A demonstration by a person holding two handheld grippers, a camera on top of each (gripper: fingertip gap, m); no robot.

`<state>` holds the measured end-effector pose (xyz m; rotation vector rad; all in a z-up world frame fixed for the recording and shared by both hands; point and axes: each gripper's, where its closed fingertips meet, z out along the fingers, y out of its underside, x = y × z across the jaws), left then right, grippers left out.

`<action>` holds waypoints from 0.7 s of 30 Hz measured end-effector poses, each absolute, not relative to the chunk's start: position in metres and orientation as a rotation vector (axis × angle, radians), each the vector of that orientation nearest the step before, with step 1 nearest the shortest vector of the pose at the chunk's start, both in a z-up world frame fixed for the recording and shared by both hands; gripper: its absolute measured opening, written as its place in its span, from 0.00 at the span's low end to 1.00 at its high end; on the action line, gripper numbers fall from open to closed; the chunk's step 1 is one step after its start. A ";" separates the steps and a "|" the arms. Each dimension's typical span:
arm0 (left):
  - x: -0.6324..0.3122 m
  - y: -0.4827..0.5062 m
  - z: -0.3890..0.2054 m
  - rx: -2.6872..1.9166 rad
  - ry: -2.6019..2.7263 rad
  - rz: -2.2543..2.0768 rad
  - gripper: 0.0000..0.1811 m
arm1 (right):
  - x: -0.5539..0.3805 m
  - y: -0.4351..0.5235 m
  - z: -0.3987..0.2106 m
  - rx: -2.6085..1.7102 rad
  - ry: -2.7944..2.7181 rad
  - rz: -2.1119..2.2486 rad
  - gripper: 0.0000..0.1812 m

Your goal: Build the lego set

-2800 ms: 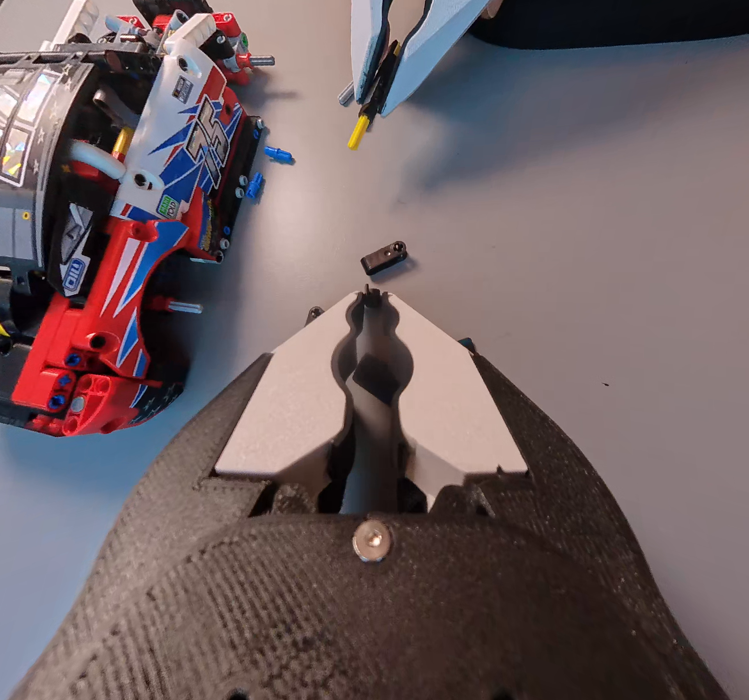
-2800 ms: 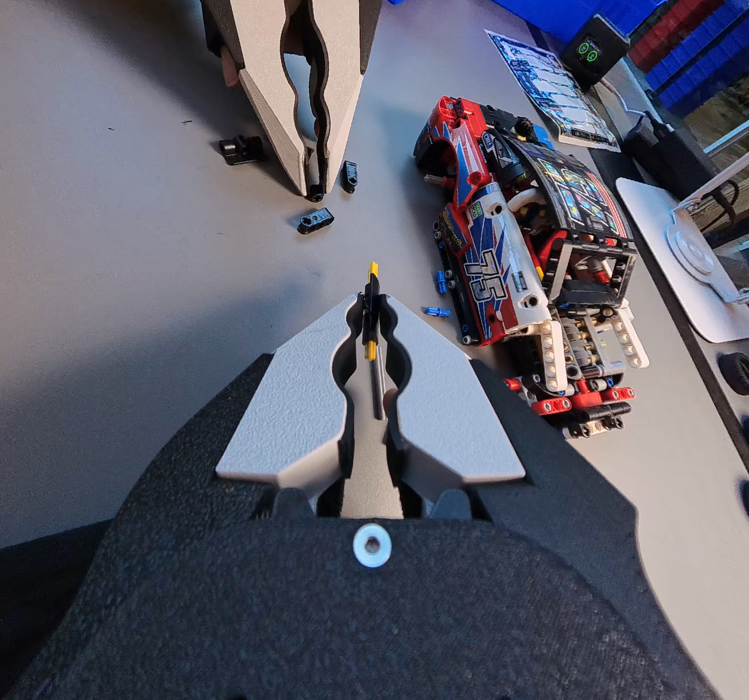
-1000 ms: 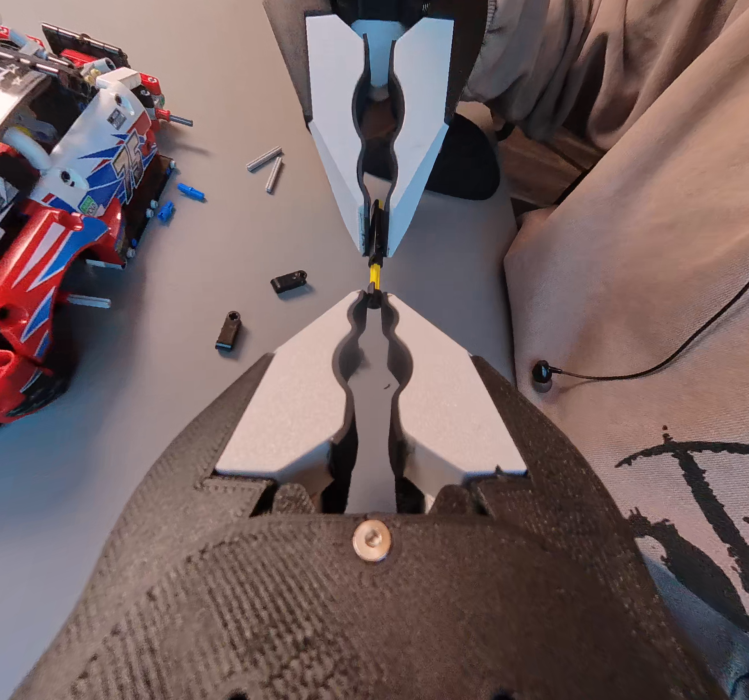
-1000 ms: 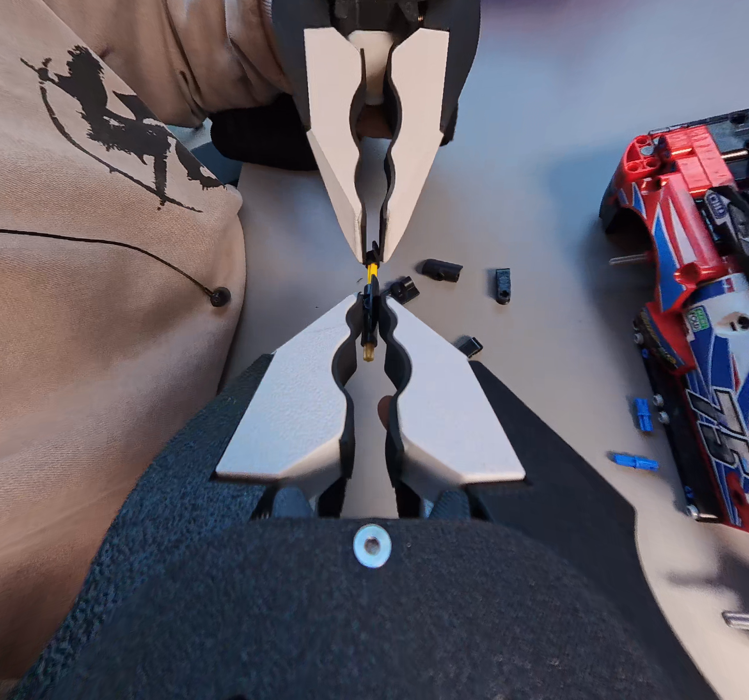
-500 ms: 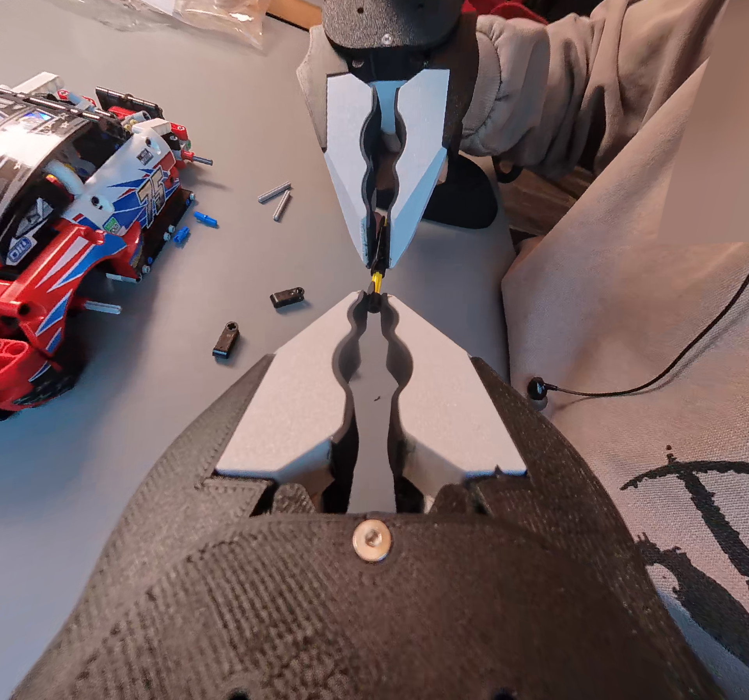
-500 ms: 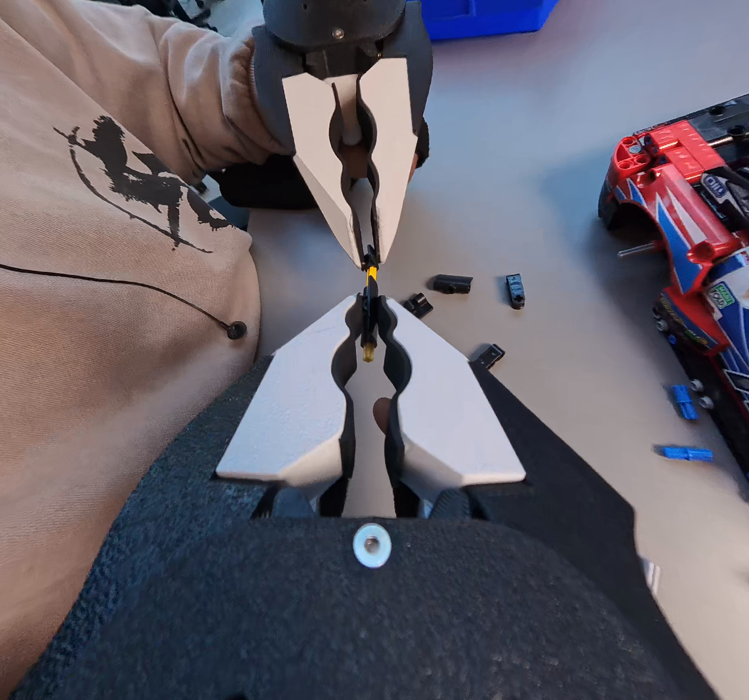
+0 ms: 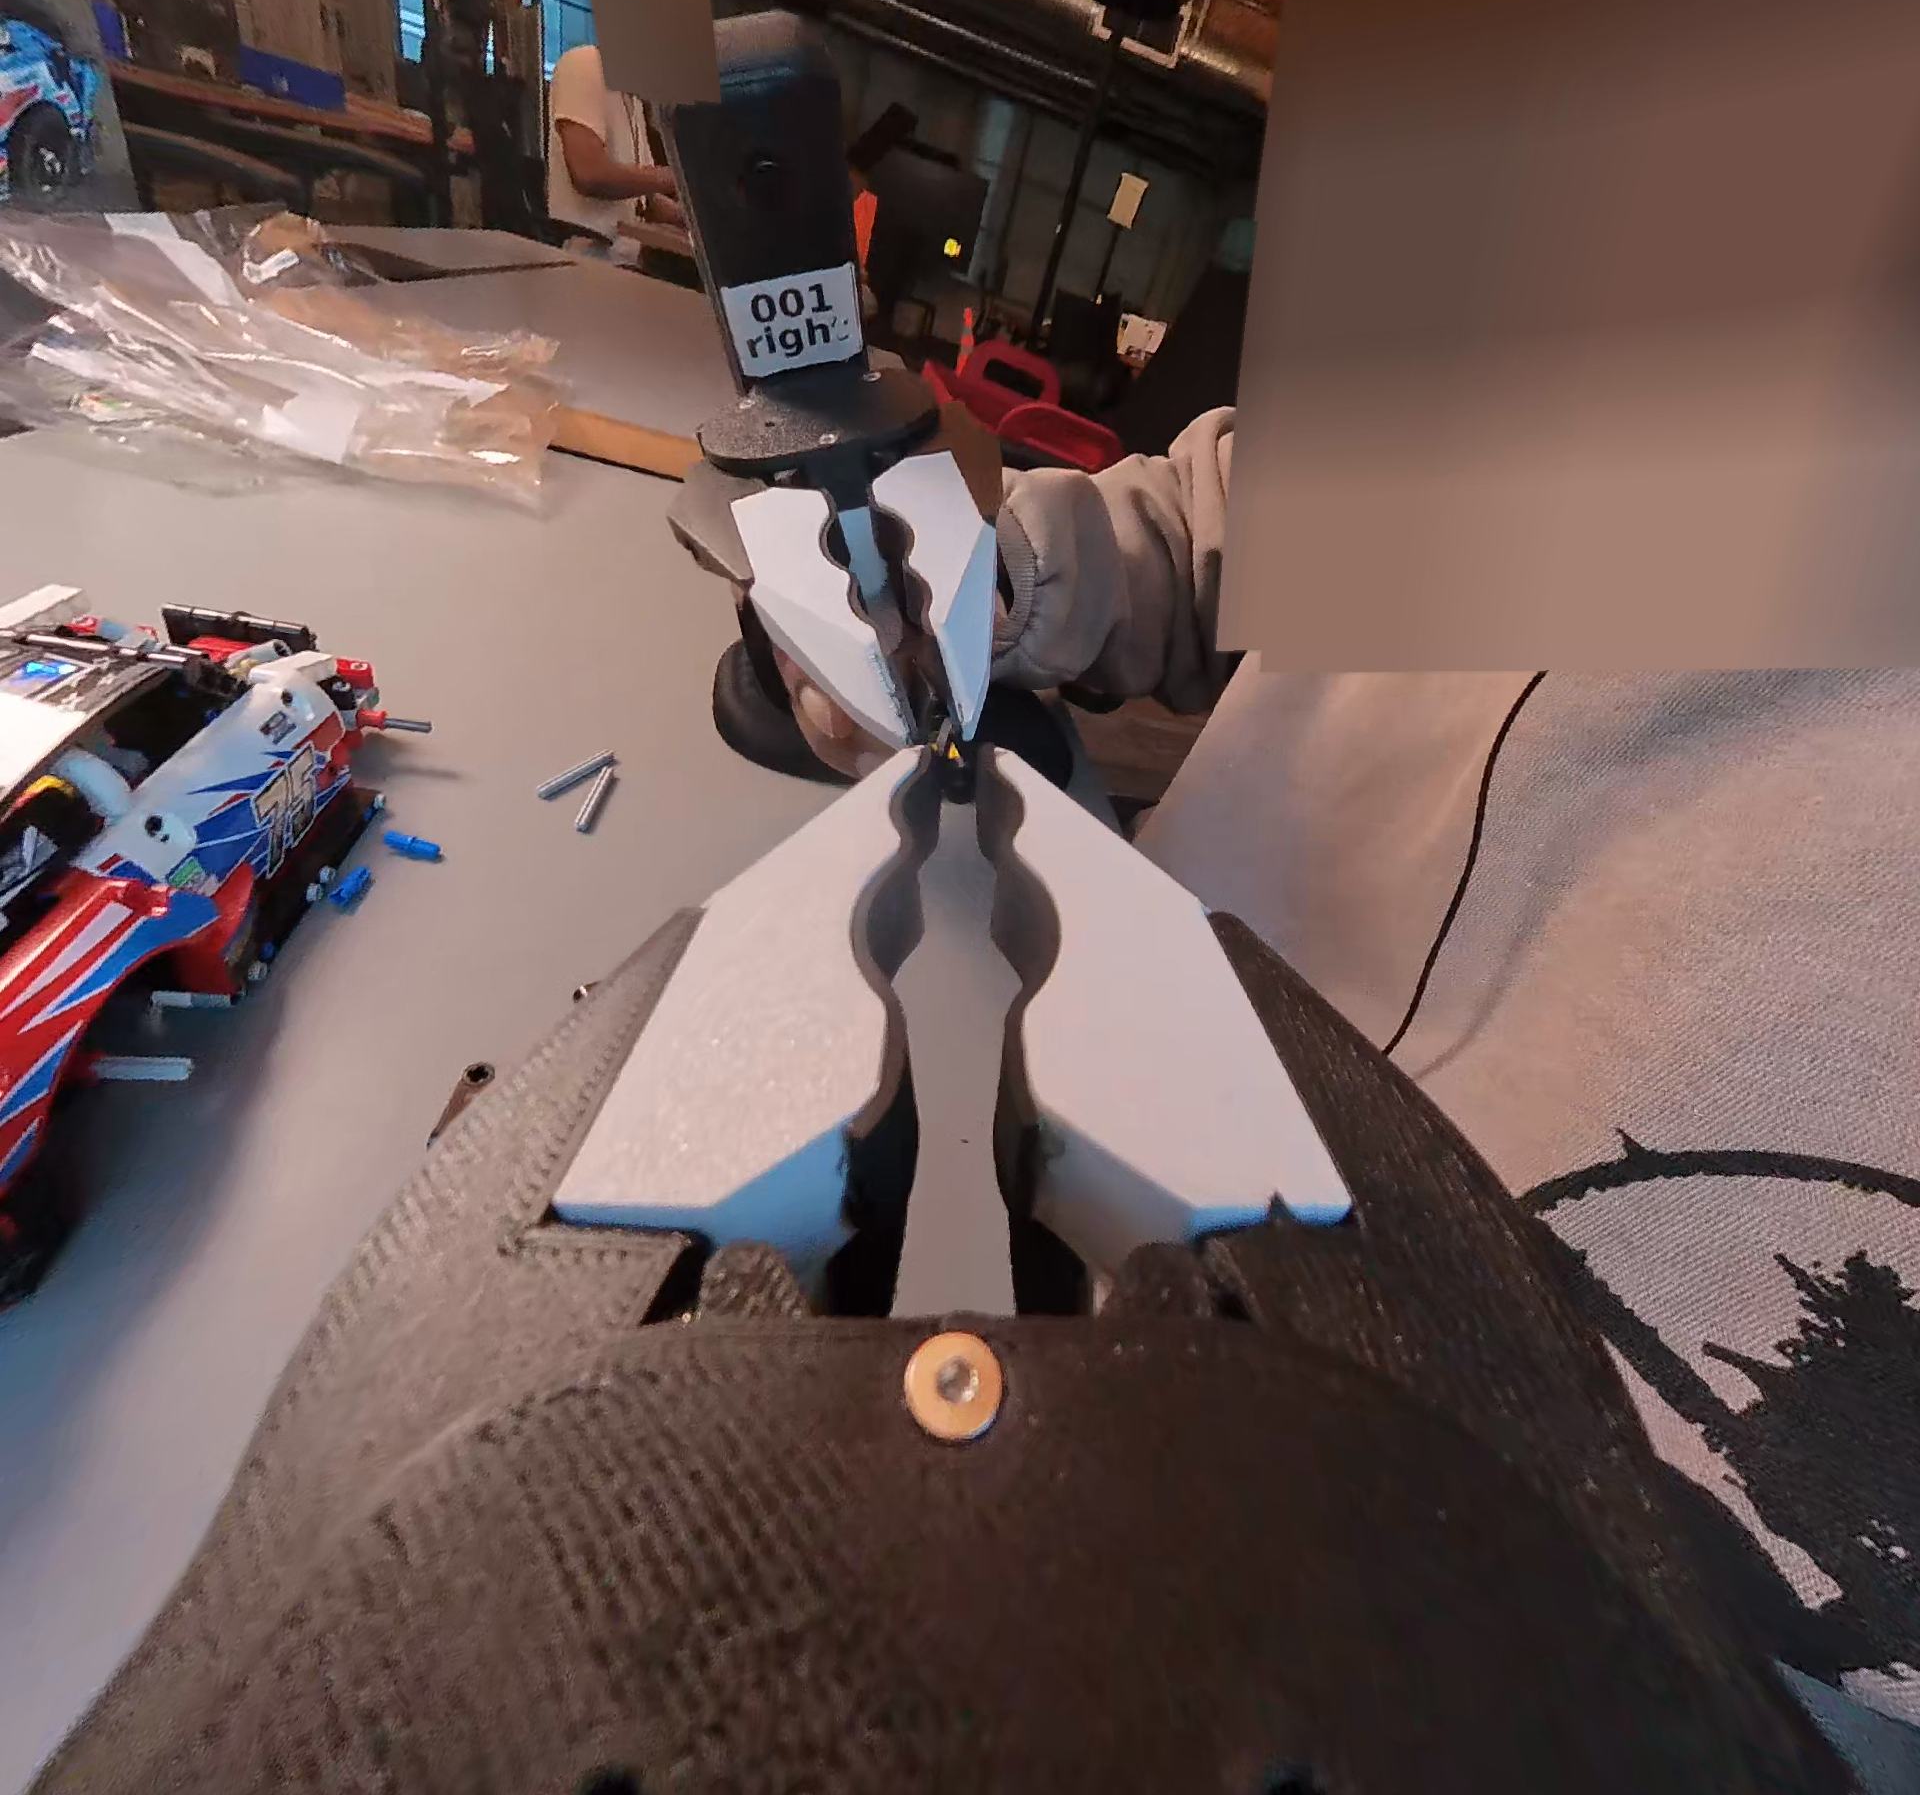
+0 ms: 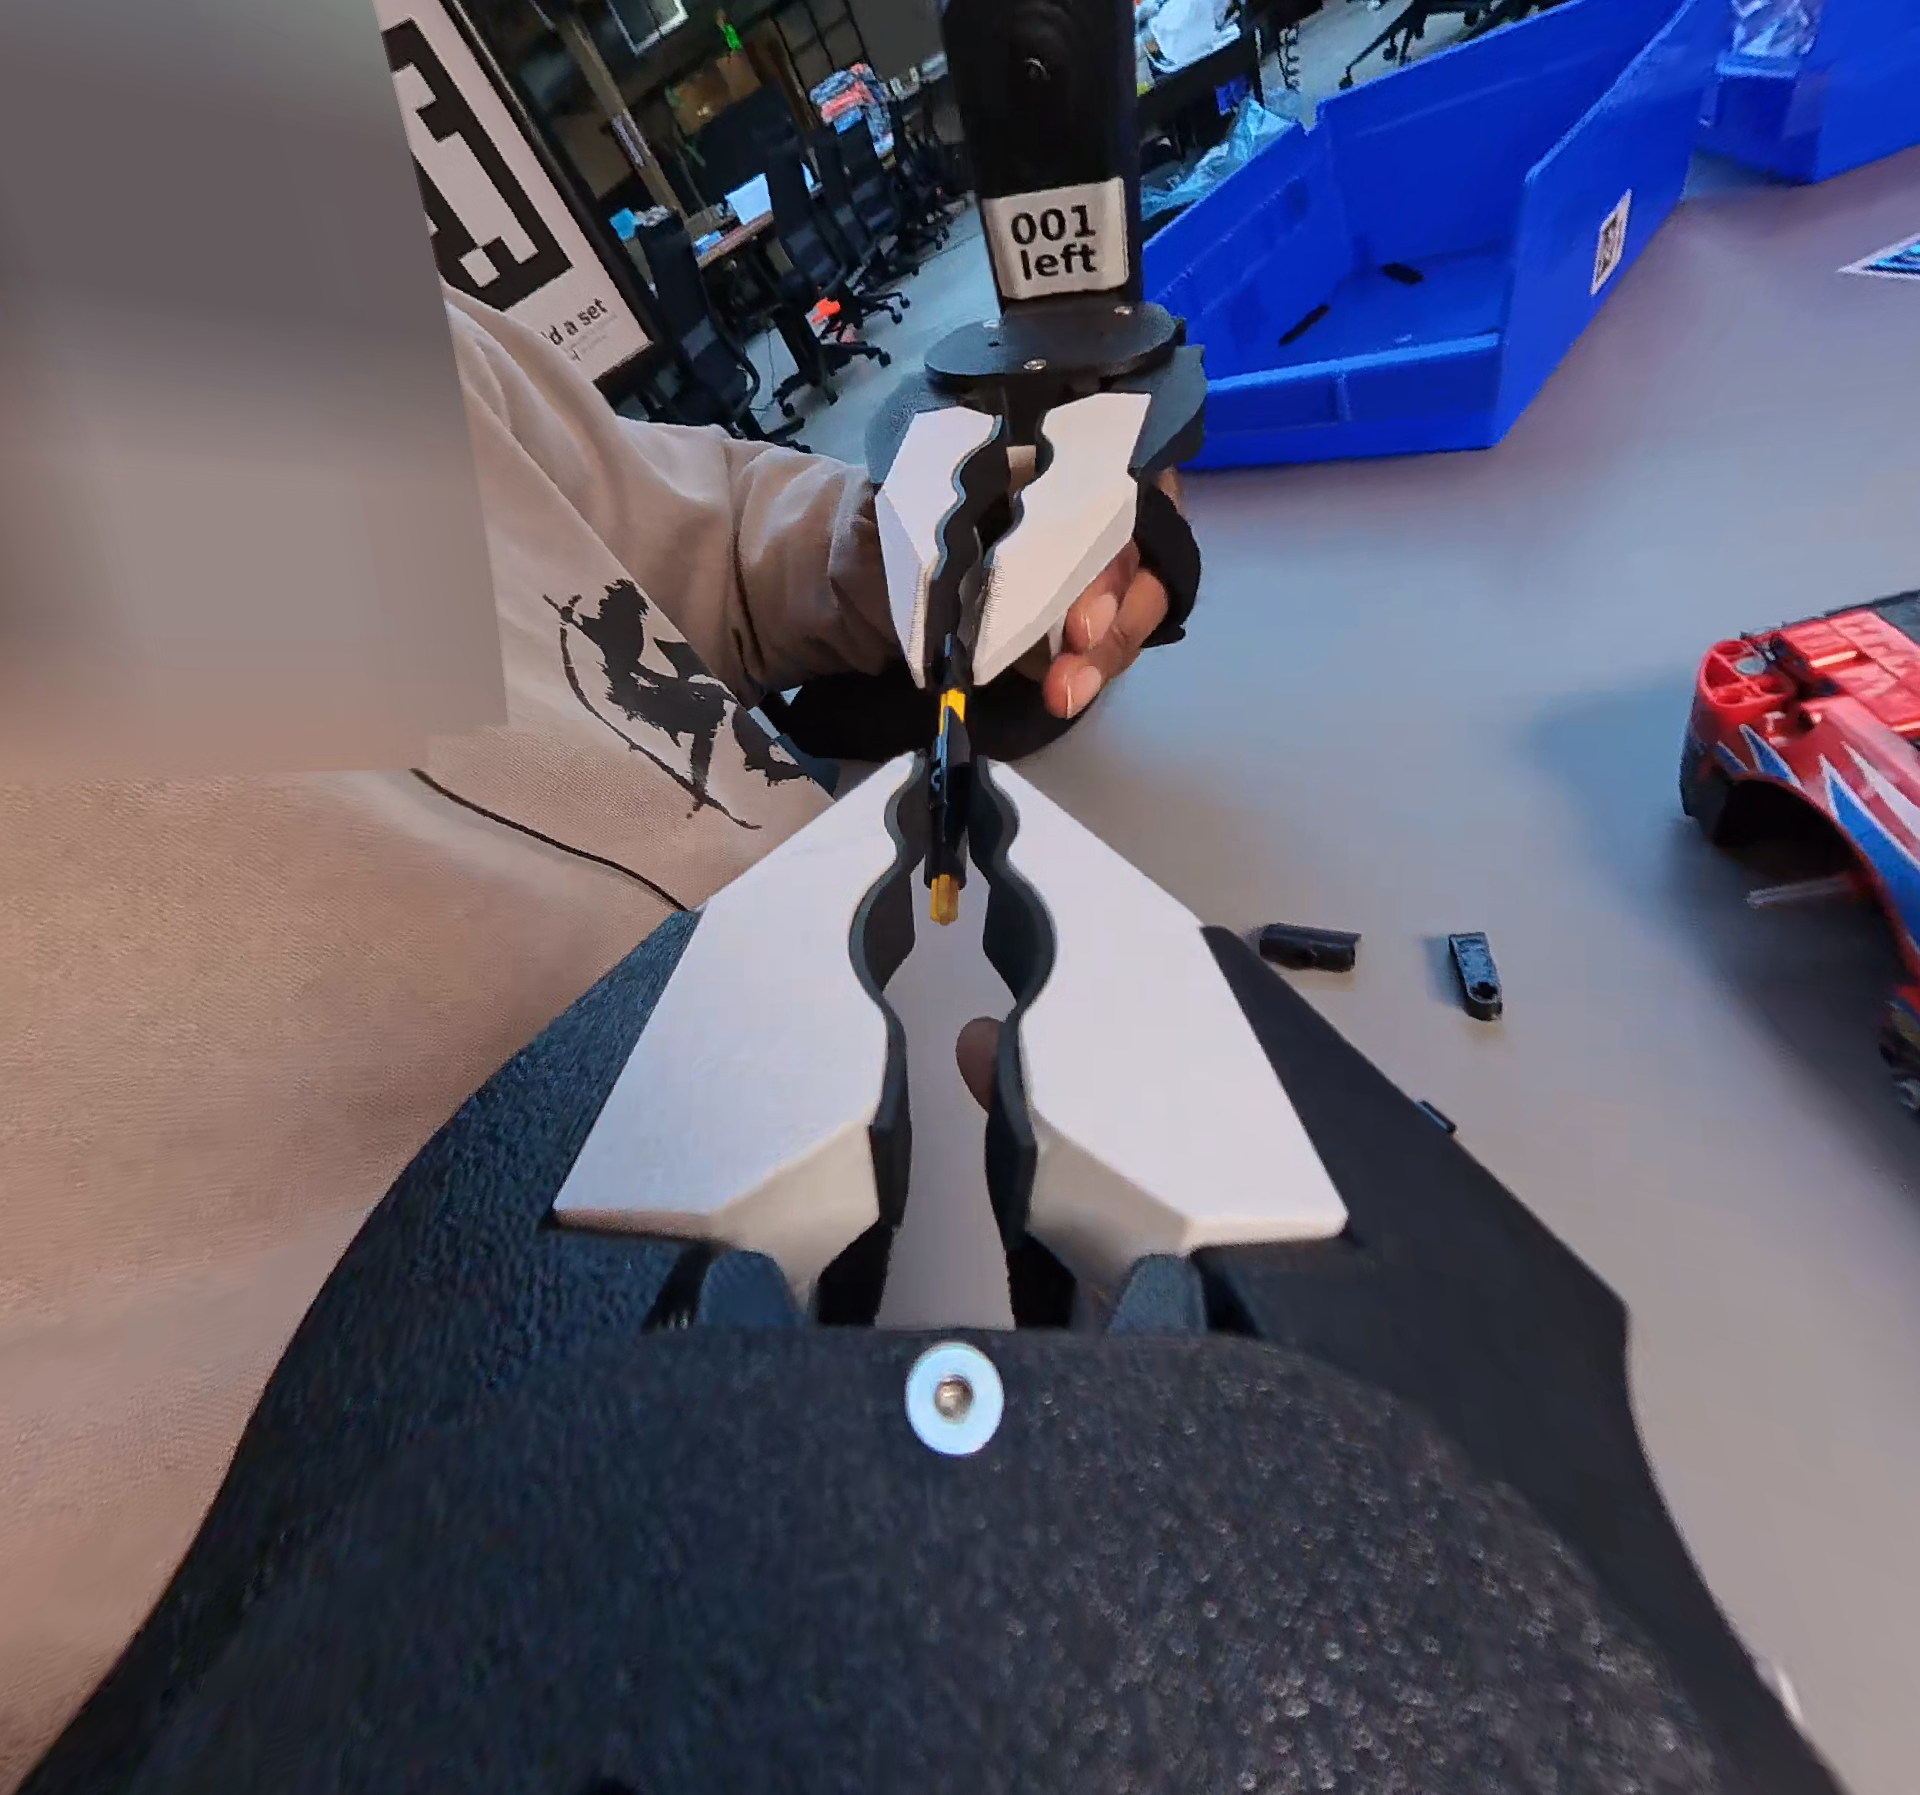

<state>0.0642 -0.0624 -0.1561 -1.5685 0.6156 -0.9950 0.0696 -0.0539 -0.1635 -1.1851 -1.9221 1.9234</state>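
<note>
both grippers have risen off the table (image 7: 520,602) and are meeting tip to tip over its near edge. the right gripper (image 8: 948,789) is pinching the yellow axle (image 8: 943,898), while the left gripper (image 7: 951,774) is clamping a small black connector (image 7: 954,787) onto its end, so the join looks nearly seated; the car (image 7: 156,841) is waiting well off toward the far side.

left gripper (image 7: 954,777): black textured shell; white fingers (image 7: 748,1039); brass screw | beige printed sleeve (image 8: 665,540)
</note>
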 end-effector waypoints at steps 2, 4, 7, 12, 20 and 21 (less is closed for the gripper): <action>0.065 -0.064 -0.151 -1.532 0.615 -1.007 0.03 | 0.071 -0.055 -0.158 -1.139 -1.904 1.939 0.02; 0.064 -0.064 -0.145 -1.489 0.592 -1.014 0.03 | 0.069 -0.055 -0.152 -1.134 -1.856 1.976 0.02; 0.062 -0.065 -0.140 -1.446 0.582 -1.005 0.03 | 0.068 -0.056 -0.149 -1.143 -1.815 1.999 0.02; 0.062 -0.068 -0.134 -1.386 0.581 -1.009 0.03 | 0.066 -0.063 -0.151 -1.133 -1.822 1.960 0.02; 0.065 -0.068 -0.134 -1.419 0.673 -0.885 0.03 | 0.068 -0.065 -0.152 -1.124 -1.786 1.967 0.02; 0.066 -0.068 -0.135 -1.427 0.677 -0.880 0.03 | 0.068 -0.065 -0.153 -1.115 -1.780 1.961 0.02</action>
